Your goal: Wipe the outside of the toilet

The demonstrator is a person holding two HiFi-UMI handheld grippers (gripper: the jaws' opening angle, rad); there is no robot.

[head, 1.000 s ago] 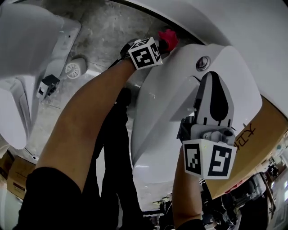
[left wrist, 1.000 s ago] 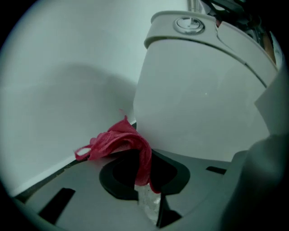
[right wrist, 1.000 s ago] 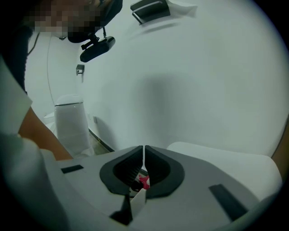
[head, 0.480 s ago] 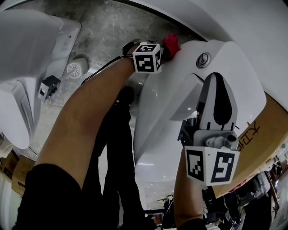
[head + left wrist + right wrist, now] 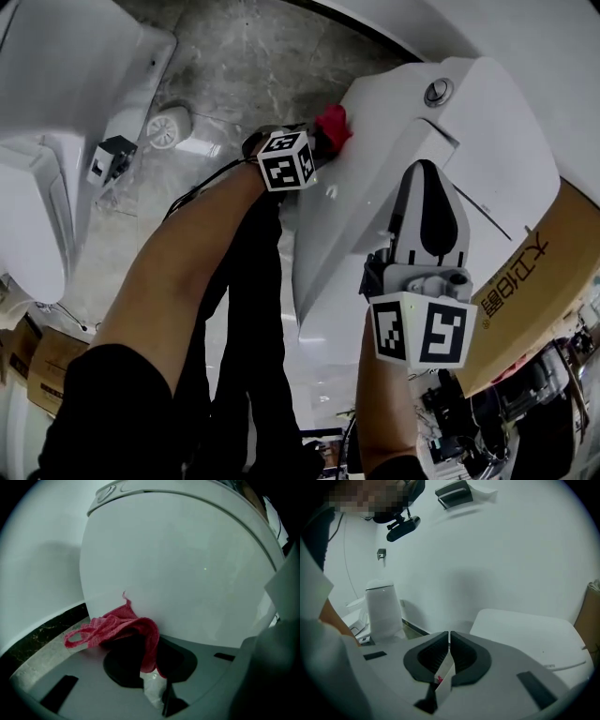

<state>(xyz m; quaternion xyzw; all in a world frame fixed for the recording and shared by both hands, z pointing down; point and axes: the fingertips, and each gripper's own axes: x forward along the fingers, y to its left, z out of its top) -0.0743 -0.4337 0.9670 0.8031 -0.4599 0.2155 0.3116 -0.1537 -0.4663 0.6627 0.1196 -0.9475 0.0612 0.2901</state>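
Observation:
A white toilet [image 5: 403, 159] fills the right of the head view, its round flush button [image 5: 437, 92] at the top. My left gripper [image 5: 323, 141] is shut on a red cloth [image 5: 332, 126] and presses it against the toilet's left side. In the left gripper view the red cloth [image 5: 121, 629] bunches over the jaws and touches the white curved side of the toilet [image 5: 187, 564]. My right gripper [image 5: 427, 211] hovers over the toilet's lid, shut with nothing held; its jaws meet in the right gripper view [image 5: 449, 641].
A second white toilet [image 5: 56, 112] stands at the left on the grey stone floor [image 5: 253, 66]. A cardboard box [image 5: 525, 281] sits right of the toilet. A black cable runs along my left arm. In the right gripper view a white toilet [image 5: 382, 609] stands by the wall.
The left gripper with the red cloth has slid down the toilet's left side. The head view has shifted, so the toilet sits higher and more tilted. The right gripper stays shut over the lid.

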